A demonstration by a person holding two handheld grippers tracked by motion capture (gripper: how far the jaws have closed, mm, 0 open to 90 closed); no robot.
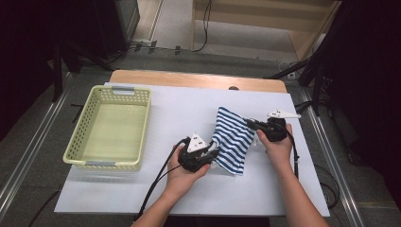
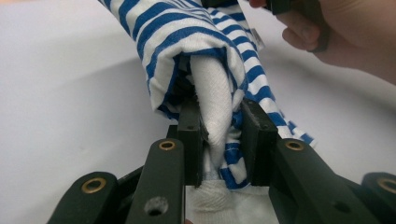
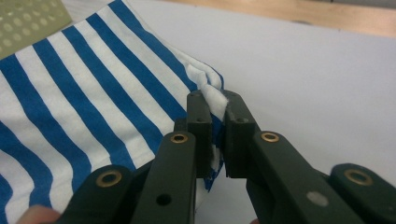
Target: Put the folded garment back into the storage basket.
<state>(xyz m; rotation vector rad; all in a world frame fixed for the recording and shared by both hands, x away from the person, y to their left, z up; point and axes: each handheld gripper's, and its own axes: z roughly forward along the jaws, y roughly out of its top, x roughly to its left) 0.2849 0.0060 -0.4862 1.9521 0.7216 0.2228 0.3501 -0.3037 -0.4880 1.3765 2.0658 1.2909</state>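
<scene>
A blue-and-white striped cloth (image 1: 232, 141) is held up off the white table between both hands. My left gripper (image 1: 215, 153) is shut on its near left edge; in the left gripper view the folded cloth (image 2: 217, 100) bunches thickly between the two pads. My right gripper (image 1: 249, 124) is shut on the cloth's far right edge, and the right gripper view shows a thin fold of the cloth (image 3: 93, 88) pinched between the black fingers (image 3: 200, 123). The cloth hangs slack between the two grips.
A pale green perforated basket (image 1: 80, 137) stands empty at the table's left. The white table sheet (image 1: 189, 109) lies over a wooden top (image 1: 189, 79). Cables trail from both grippers toward the near edge. Dark stands and floor surround the table.
</scene>
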